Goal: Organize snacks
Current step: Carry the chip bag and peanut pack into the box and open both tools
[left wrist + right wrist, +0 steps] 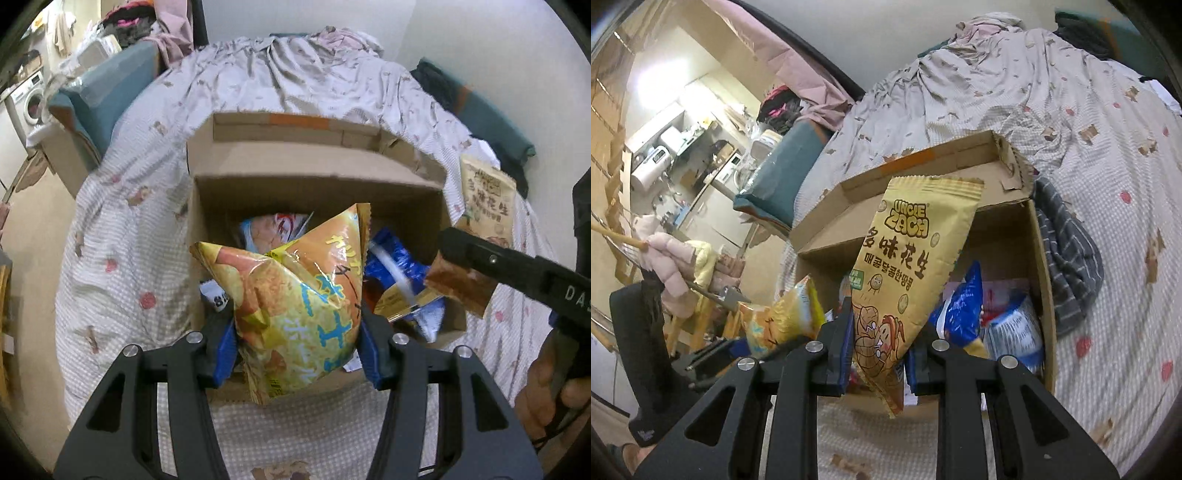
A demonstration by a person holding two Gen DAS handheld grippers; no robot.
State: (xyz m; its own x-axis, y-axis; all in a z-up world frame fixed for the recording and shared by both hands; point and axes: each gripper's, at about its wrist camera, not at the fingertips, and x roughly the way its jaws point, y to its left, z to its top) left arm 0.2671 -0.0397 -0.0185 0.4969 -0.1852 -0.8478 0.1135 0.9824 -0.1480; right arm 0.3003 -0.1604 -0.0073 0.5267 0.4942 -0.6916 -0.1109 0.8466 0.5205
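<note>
An open cardboard box sits on the bed and holds several snack packs, among them a blue bag. My left gripper is shut on a yellow-orange chip bag held over the box's near edge. My right gripper is shut on a tan Uncle Zach peanut bag, held upright above the box. In the left wrist view the peanut bag and right gripper show at the right. In the right wrist view the chip bag shows at the left.
The bed has a white patterned quilt and a crumpled grey sheet. A dark striped cloth lies against the box's right side. A teal cushion and a washing machine are to the left.
</note>
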